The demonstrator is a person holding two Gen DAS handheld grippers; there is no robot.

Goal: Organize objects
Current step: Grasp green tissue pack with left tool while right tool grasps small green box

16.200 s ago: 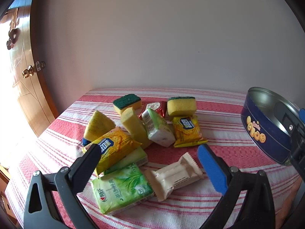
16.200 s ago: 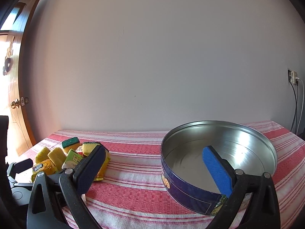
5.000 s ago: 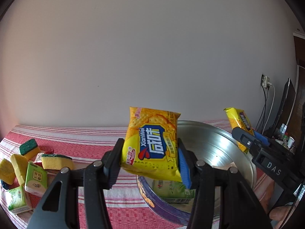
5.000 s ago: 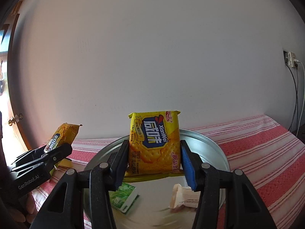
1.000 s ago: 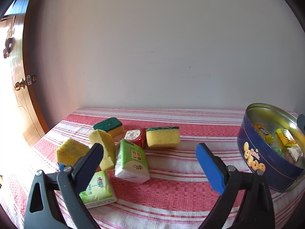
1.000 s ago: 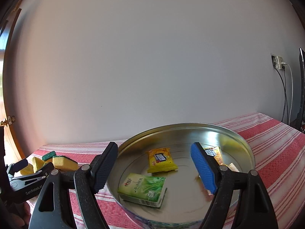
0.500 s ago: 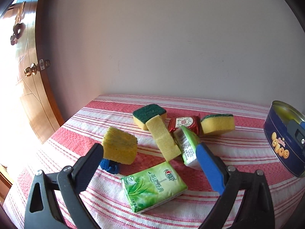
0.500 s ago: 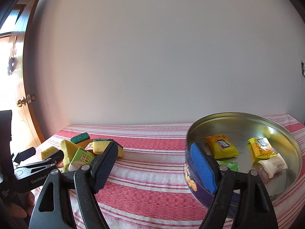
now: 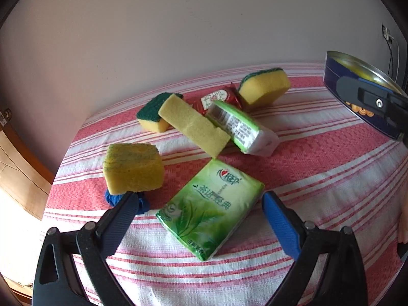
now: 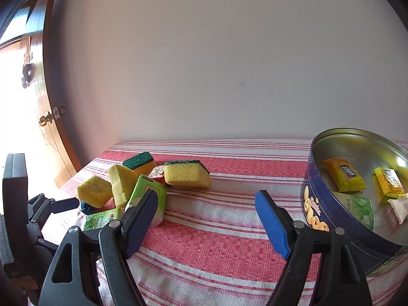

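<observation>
The left hand-held gripper [image 9: 198, 210] stands wide, holding nothing, its two fingers set to either side of a flat green tissue pack [image 9: 210, 210] that lies on the surface [image 9: 318, 178] under a red-and-white striped cloth; the pads are clear of the pack. Just beside the left finger sits a yellow sponge block [image 9: 134, 169] on top of a small blue thing [image 9: 112, 197]. Farther out lies a long yellow sponge [image 9: 193, 125] leaning against a second green tissue pack [image 9: 239, 127] turned on its side, with a green-topped sponge [image 9: 153, 114] behind them, a red sachet [image 9: 216, 98] and another green-backed sponge [image 9: 265, 86] toward the wall.

The right hand-held gripper [image 10: 204, 219] is also wide and empty, hovering over bare cloth between the pile and a round blue tin [image 10: 316, 211] at the right. Inside the tin lie two yellow biscuit packets [image 10: 343, 174], a green tissue pack [image 10: 359, 210] and a white wrapped piece [image 10: 397, 207]. At the left edge of the right wrist view the other gripper's black body shows, near the pile. A wooden door [image 10: 48, 137] with a brass knob stands at the far left, beside a plain wall [image 10: 216, 63]
</observation>
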